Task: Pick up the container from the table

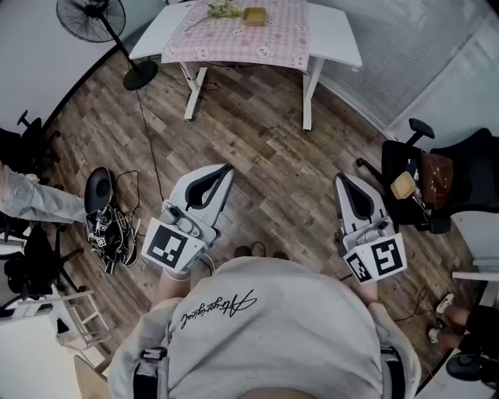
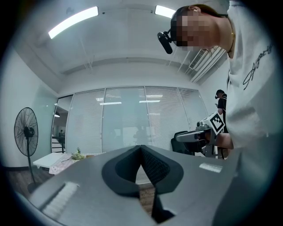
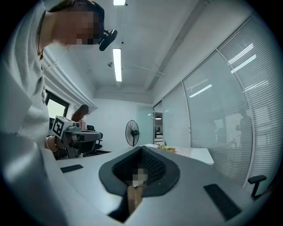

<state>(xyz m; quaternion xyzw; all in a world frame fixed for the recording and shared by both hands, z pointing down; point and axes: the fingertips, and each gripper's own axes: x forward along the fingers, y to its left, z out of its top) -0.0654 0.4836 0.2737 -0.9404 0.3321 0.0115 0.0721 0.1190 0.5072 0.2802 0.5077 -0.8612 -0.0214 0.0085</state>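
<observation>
Small shallow yellow container (image 1: 254,15), on pink checked tablecloth (image 1: 234,40)

The white worktop (image 1: 337,35) carries a pink checked cloth (image 1: 242,40); on the cloth sit a small yellow container (image 1: 254,15) and, beside it, a green sprig (image 1: 224,9).

At 12 o'clock in the head view the white table (image 1: 335,35) wears a pink-and-white checked cloth (image 1: 242,35), and the container (image 1: 254,15) on it is mustard yellow, beside pale green sprigs (image 1: 224,9). The floor (image 1: 265,148) is of grey-brown wood planks and the fan (image 1: 92,17) at 11 o'clock is black. The left gripper (image 1: 224,170) and the right gripper (image 1: 341,179) are light grey, black inside, with black-and-white square markers (image 1: 168,245), and the shirt (image 1: 273,327) at 6 o'clock is pale grey with black script
</observation>
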